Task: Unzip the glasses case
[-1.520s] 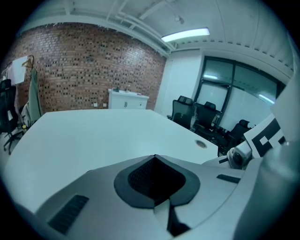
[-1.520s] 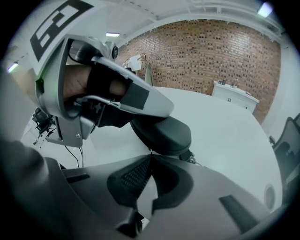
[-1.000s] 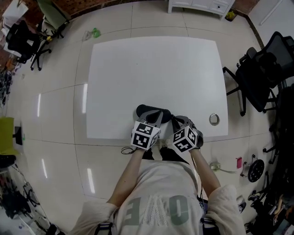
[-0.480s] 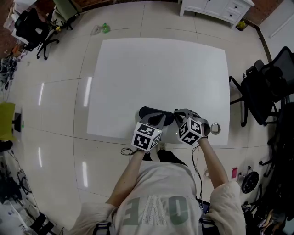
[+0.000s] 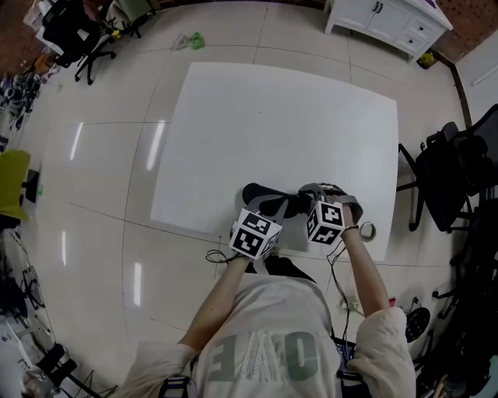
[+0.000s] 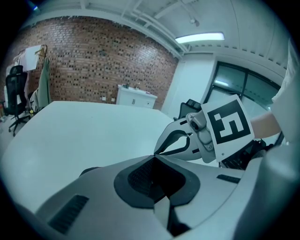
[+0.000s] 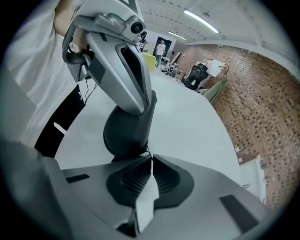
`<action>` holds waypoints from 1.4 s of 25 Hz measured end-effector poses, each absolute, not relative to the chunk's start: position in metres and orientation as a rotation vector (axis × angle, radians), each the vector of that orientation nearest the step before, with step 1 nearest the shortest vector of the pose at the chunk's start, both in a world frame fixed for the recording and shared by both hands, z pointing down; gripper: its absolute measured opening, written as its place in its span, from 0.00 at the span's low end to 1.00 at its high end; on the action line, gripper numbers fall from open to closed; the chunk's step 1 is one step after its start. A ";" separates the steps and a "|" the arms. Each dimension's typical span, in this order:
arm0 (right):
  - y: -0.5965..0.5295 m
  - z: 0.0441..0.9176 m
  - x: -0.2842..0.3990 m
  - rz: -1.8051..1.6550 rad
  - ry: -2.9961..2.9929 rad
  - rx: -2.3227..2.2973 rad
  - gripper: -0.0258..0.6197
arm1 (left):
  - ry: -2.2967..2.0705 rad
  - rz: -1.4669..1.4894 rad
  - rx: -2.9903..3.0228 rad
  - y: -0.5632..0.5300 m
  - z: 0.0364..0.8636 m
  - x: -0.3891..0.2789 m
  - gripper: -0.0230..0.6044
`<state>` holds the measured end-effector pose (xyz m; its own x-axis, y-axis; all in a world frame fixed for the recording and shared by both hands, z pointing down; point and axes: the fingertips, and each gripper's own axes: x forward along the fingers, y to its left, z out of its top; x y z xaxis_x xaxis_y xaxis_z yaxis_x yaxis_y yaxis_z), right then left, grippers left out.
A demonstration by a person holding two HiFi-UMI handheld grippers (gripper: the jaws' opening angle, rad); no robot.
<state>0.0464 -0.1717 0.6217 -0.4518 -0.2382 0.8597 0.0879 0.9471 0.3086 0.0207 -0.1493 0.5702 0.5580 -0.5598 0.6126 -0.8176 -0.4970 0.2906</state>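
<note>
The black glasses case point(image 5: 264, 197) lies near the front edge of the white table point(image 5: 272, 116). My left gripper point(image 5: 278, 207) is shut, and its tips rest on top of the case point(image 7: 125, 133); nothing shows between its fingers point(image 6: 154, 158). In the right gripper view the left gripper's fingers point(image 7: 133, 79) come down onto the case. My right gripper point(image 5: 302, 204) is shut at the case's right end, with a small metal zipper pull point(image 7: 147, 150) pinched at its tips point(image 7: 151, 158). In the left gripper view the right gripper point(image 6: 180, 143) meets my left tips, and the case is mostly hidden.
A small round ring point(image 5: 366, 230) lies on the table's front right corner. A black cable point(image 5: 218, 255) hangs by the table edge. Black office chairs point(image 5: 459, 167) stand to the right and a white cabinet point(image 5: 389, 19) at the back.
My right gripper has rolled about its own axis and shifted a little to the right along the case's end. The left gripper has stayed on the case.
</note>
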 end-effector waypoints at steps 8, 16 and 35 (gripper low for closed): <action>-0.187 0.588 0.073 -0.146 -2.154 0.697 0.04 | -1.128 0.412 2.233 -0.158 0.543 0.005 0.04; -0.176 0.477 0.135 1.188 -2.711 1.558 0.04 | -1.410 -0.245 2.268 -0.174 0.455 -0.055 0.04; -0.005 0.408 0.131 0.887 -2.757 1.852 0.04 | -1.356 -0.598 2.480 -0.021 0.382 -0.083 0.04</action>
<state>0.1312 -0.0053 0.4077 -0.3884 -0.9207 0.0381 -0.7703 0.3017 -0.5619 -0.0834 -0.0211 0.3819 0.4822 -0.8446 -0.2326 -0.7410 -0.5349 0.4059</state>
